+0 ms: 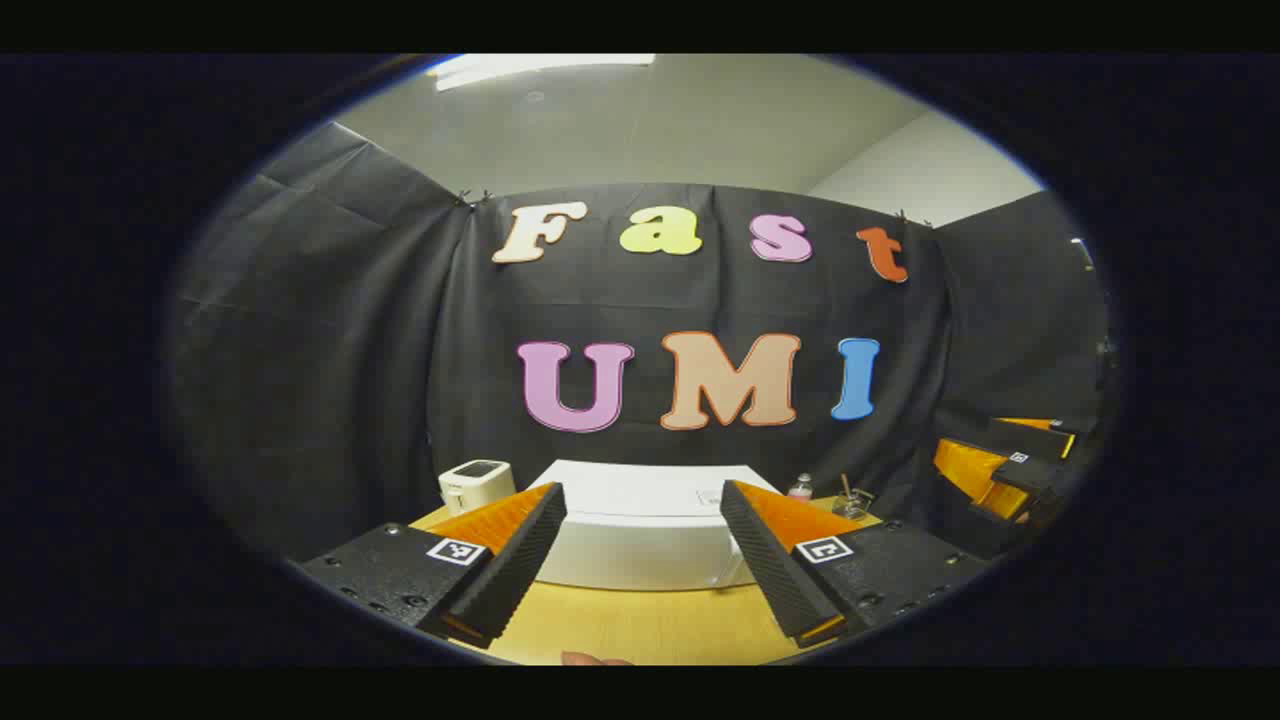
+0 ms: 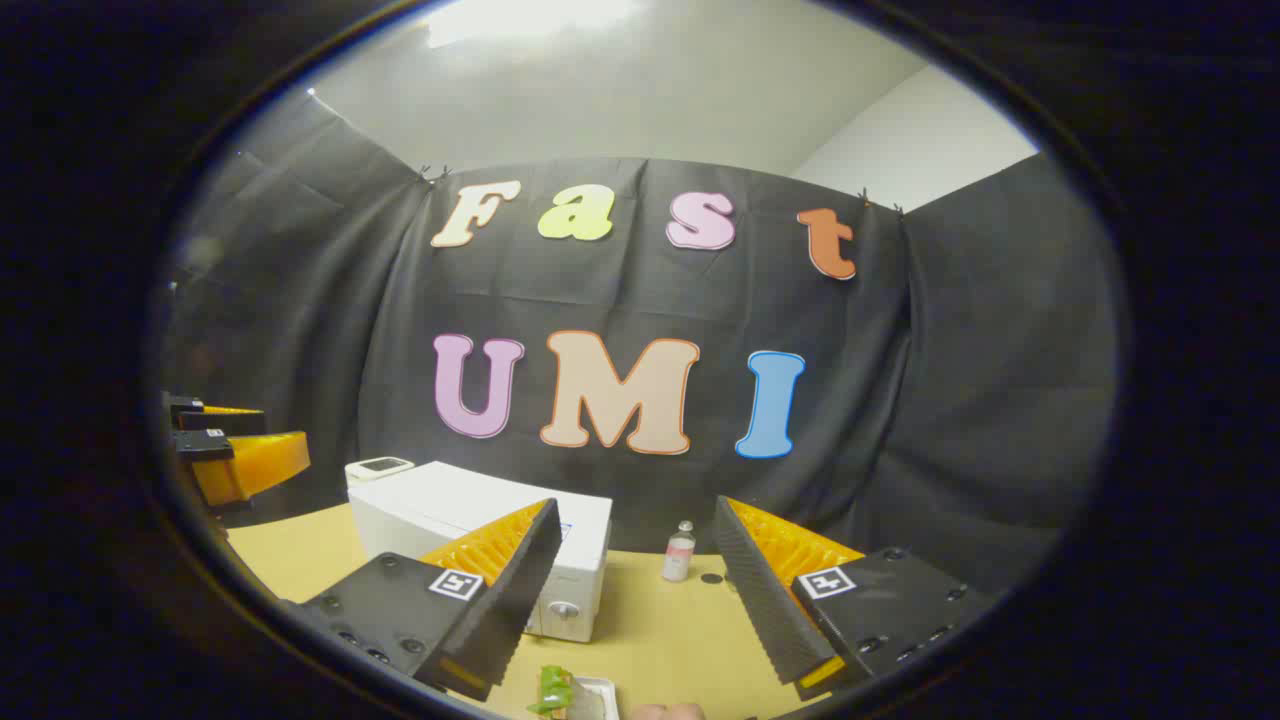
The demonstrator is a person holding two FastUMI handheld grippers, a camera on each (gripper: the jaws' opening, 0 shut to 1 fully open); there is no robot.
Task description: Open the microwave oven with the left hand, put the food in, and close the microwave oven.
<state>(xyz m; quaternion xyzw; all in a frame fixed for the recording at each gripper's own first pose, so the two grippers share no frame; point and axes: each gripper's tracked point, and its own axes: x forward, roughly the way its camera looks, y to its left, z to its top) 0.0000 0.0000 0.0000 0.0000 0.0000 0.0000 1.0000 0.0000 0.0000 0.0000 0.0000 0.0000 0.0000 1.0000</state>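
Note:
A white microwave oven (image 1: 640,530) stands shut on the wooden table (image 1: 640,625), straight ahead of my left gripper (image 1: 642,560), which is open and empty well short of it. In the right gripper view the same microwave oven (image 2: 480,520) is at the left, its knobs facing me. My right gripper (image 2: 635,600) is open too, nothing between its fingers. Just below it a small white dish with green food (image 2: 570,692) lies on the table (image 2: 650,640). The right gripper (image 1: 1010,465) appears at the far right of the left gripper view, and the left gripper (image 2: 235,450) at the far left of the right gripper view.
A small white appliance (image 1: 475,483) sits left of the microwave. A little bottle (image 2: 680,552) and a small dark spot stand on the table to the microwave's right; a glass with a stick (image 1: 850,500) is near it. Black cloth walls close in the booth.

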